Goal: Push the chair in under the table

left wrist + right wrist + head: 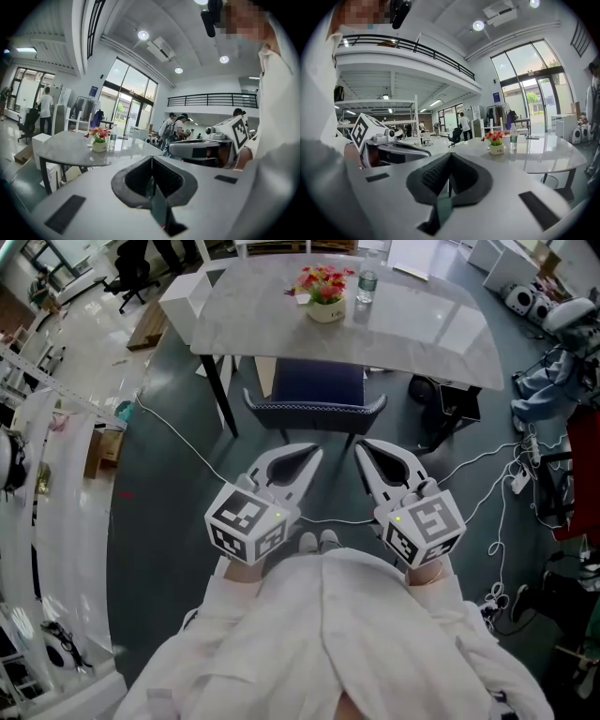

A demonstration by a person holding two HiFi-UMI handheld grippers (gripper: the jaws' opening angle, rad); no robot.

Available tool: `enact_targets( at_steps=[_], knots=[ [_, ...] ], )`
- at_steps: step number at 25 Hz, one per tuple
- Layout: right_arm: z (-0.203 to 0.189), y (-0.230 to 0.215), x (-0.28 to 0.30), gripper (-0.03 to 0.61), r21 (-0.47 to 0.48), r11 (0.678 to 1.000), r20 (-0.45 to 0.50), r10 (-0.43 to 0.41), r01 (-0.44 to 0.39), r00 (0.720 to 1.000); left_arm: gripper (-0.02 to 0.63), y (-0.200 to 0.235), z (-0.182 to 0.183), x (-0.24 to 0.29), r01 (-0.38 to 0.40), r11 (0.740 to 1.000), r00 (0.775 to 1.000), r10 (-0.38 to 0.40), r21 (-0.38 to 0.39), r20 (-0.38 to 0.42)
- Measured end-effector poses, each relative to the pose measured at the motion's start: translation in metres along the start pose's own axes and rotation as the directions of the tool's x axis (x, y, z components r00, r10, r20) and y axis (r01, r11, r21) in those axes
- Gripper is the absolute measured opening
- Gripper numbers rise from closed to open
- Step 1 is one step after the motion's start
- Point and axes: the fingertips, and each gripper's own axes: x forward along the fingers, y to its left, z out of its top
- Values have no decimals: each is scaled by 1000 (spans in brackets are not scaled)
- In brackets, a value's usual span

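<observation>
In the head view a chair [314, 399] with a dark blue seat and back stands at the near edge of the grey table [422, 334], its seat partly beneath the top. My left gripper [314, 454] and right gripper [361, 448] are held side by side just short of the chair's back, without touching it. Both are shut with nothing in them. In the left gripper view the left gripper [151, 160] has its jaws closed together, and the table [70, 150] lies beyond. The right gripper [450, 158] looks the same in its own view. The chair is hidden in both gripper views.
A flower pot [325, 296] and a water bottle [367, 285] stand on the table. White cables [178, 437] trail over the dark floor. A black stool [450, 404] sits under the table's right side; clutter [553, 381] lies at right, white racks [37, 456] at left.
</observation>
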Motion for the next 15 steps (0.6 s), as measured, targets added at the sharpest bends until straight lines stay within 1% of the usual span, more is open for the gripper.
enact_targets(
  at_steps=[4,9,15],
  knots=[
    [-6,5,1,29,-12,999,-24,33,-33,999,17,-5,-3,1,14,1000,1000,-13,5,-15],
    [-6,10,5,29,-54,993,-62,100,-103,993,18,-8,-8,3,28,1000,999,-28,12,-37],
    [-13,6,-3,29,-114,985,-126,114,-128,985,17,-17,-19,7,43,999,997,-43,-1,-66]
  ],
)
